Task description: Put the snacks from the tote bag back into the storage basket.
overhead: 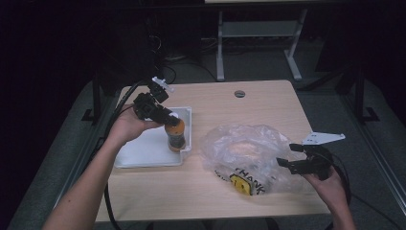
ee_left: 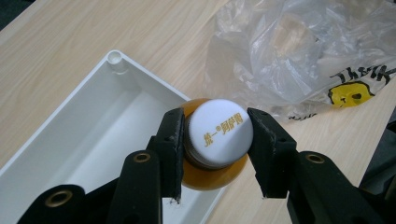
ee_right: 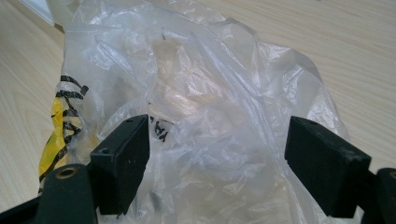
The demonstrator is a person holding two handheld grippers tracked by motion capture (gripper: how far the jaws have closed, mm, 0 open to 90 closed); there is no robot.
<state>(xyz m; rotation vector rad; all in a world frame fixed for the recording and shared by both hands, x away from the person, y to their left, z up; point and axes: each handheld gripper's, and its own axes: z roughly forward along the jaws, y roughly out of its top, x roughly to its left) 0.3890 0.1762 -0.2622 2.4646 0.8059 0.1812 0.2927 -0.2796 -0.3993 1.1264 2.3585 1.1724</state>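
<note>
**A:** Why is your left gripper clamped on the cap and not lower down?

**B:** You approach from above, so the white cap is what your jaws reach. They sit closed against both its sides, and the orange bottle stands upright in the near right corner of the white tray.

**A:** And the bag?

**B:** The clear plastic bag lies crumpled just right of the tray, its printed side toward you. Your right gripper rests at the bag's far side from the tray, jaws wide apart and gripping nothing, probably ready to pinch the film and hold it open.
</note>
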